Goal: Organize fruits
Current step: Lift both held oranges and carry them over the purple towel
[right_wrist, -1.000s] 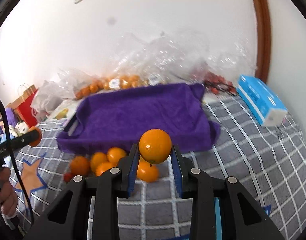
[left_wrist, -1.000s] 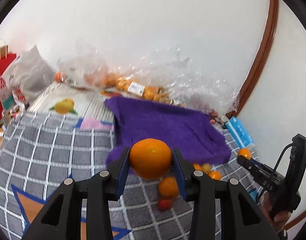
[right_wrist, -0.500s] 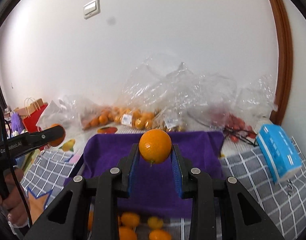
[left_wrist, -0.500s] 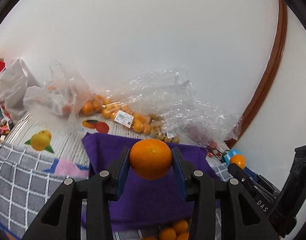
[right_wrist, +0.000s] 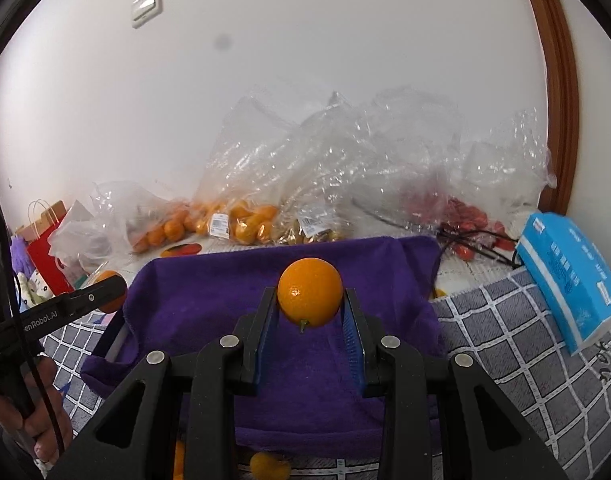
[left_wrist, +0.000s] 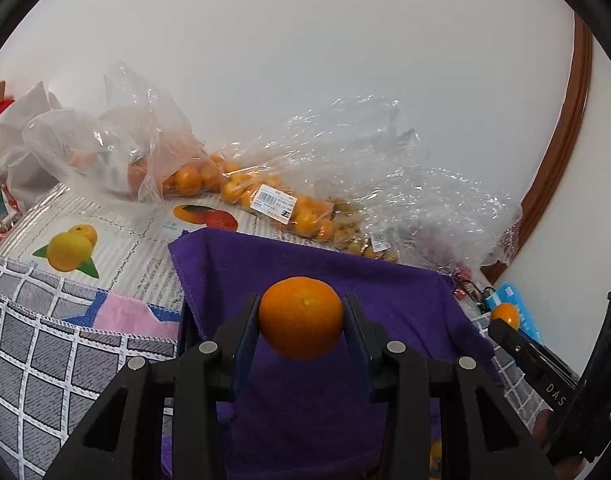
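Observation:
My left gripper (left_wrist: 301, 308) is shut on a round orange (left_wrist: 301, 318) and holds it in the air over a purple towel (left_wrist: 385, 288) draped on a tray. My right gripper (right_wrist: 309, 300) is shut on a second orange (right_wrist: 310, 292), stem down, above the same purple towel (right_wrist: 209, 292). Each gripper shows in the other's view: the right one (left_wrist: 501, 326) with its orange (left_wrist: 505, 315) at the right edge, the left one (right_wrist: 113, 286) at the left, held by a hand (right_wrist: 45, 436).
Clear plastic bags of small oranges (left_wrist: 241, 192) and red fruit (right_wrist: 465, 216) lie along the white wall. A blue tissue pack (right_wrist: 573, 276) sits right of the towel, a red paper bag (right_wrist: 45, 248) at far left. Loose oranges (right_wrist: 269, 466) rest on the grey checked cloth (right_wrist: 505, 340).
Both grippers have carried their oranges forward from the checked cloth to above the purple towel. The loose oranges on the cloth have slid down to the bottom edge of view.

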Tool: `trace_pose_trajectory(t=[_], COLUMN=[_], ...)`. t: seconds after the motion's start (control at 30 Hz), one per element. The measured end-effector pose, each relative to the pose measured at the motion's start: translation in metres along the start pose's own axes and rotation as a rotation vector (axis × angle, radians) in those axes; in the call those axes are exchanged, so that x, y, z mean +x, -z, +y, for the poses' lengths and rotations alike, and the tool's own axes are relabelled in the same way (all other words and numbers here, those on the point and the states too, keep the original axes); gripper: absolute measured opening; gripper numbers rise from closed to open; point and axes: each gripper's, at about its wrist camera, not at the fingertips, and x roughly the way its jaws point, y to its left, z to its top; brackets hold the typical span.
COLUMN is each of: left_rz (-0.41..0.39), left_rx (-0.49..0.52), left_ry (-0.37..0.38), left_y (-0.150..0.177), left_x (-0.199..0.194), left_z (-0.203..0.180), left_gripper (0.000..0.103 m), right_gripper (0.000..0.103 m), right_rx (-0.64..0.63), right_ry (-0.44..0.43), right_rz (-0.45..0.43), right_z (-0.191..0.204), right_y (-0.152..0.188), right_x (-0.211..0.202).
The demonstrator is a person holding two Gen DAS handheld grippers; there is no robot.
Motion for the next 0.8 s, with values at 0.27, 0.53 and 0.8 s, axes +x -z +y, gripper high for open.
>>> trace_pose_trajectory(t=[0.27,0.53,0.8], left_rz=[0.019,0.066,0.137], left_rx=[-0.017,-0.013,-0.016], left_ry=[-0.01,-0.023,-0.031], left_y=[0.001,0.006,0.011], left_x=[0.008,0.021,0.034], left_z=[0.008,0.009,0.01], left_gripper=[0.039,0.039,0.039], right_gripper=[0.032,0.032,0.032], right_rx=[0.008,0.011,0.003], right_ry=[0.039,0.063,0.049], right_rz=[0.03,0.067,0.139], right_z=[-0.008,-0.011,-0.008], right_y=[0.006,0.015,0.024], right_x=[0.014,0.028,0.042])
